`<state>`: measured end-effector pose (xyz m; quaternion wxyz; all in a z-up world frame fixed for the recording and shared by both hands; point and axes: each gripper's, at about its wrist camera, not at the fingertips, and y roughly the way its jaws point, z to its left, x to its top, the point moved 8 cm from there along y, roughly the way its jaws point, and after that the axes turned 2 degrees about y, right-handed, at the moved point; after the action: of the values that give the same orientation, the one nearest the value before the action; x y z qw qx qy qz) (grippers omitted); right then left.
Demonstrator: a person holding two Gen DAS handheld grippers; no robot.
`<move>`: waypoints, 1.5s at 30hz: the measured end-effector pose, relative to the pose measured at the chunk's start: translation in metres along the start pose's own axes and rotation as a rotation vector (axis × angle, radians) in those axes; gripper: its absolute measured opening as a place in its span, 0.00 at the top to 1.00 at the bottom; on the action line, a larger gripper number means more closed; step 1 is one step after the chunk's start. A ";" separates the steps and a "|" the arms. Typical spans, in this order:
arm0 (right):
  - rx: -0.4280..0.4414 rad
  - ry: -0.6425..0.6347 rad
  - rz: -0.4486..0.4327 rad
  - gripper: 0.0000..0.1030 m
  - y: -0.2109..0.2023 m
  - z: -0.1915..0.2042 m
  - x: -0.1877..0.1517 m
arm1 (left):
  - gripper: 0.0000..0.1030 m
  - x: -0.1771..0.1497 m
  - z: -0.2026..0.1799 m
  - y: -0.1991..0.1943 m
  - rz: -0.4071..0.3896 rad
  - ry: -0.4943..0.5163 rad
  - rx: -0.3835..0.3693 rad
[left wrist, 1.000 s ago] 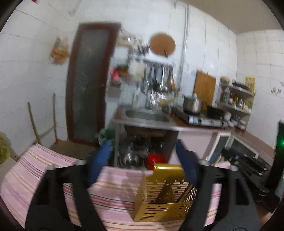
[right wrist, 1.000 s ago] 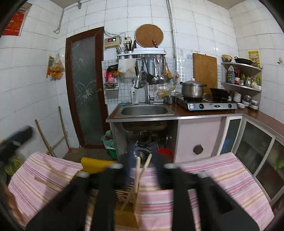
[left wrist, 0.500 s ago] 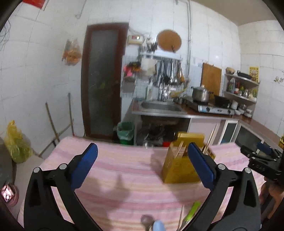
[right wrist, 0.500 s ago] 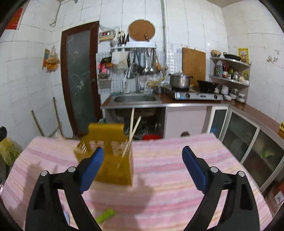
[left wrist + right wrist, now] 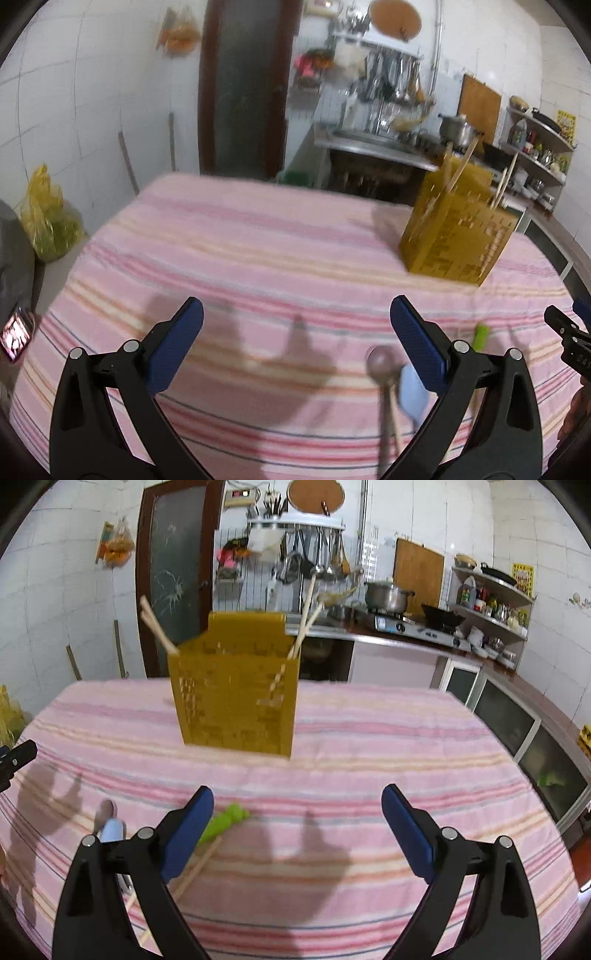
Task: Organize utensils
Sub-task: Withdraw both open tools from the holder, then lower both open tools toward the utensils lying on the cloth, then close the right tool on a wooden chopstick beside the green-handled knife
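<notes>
utensil holder (image 5: 236, 698) is standing upright on striped cloth (image 5: 369, 738), chopsticks inside. left gripper (image 5: 295, 332) and right gripper (image 5: 297, 814) are hovering wide apart, gripping nothing; spoons (image 5: 382, 363) are lying nearby.

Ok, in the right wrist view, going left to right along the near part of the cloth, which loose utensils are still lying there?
Metal spoon → pale blue utensil → loose chopsticks → green utensil. All lie on the striped cloth, in front of the yellow holder.
</notes>
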<state>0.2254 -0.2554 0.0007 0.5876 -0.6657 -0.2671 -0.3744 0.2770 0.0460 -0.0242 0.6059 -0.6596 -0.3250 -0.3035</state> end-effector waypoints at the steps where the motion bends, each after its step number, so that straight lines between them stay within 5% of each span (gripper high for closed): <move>1: 0.001 -0.001 0.016 0.12 0.004 0.003 -0.006 | 0.05 -0.005 0.001 0.005 0.013 -0.004 0.002; 19: -0.018 0.045 0.243 0.15 0.047 0.042 -0.065 | 0.05 -0.060 -0.023 0.045 0.178 0.052 -0.023; 30: 0.046 0.011 0.294 0.83 0.049 0.076 -0.071 | 0.05 -0.064 -0.034 0.044 0.198 0.068 -0.046; 38: 0.111 -0.026 0.294 0.94 0.043 0.063 -0.066 | 0.05 -0.063 -0.048 0.049 0.225 0.077 -0.067; 45: 0.138 0.035 0.319 0.94 0.048 0.051 -0.064 | 0.05 -0.067 -0.058 0.064 0.290 0.070 -0.065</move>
<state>0.2363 -0.2076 -0.0812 0.6885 -0.6511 -0.1728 -0.2687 0.2872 -0.0190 -0.1115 0.6327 -0.7080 -0.1947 -0.2460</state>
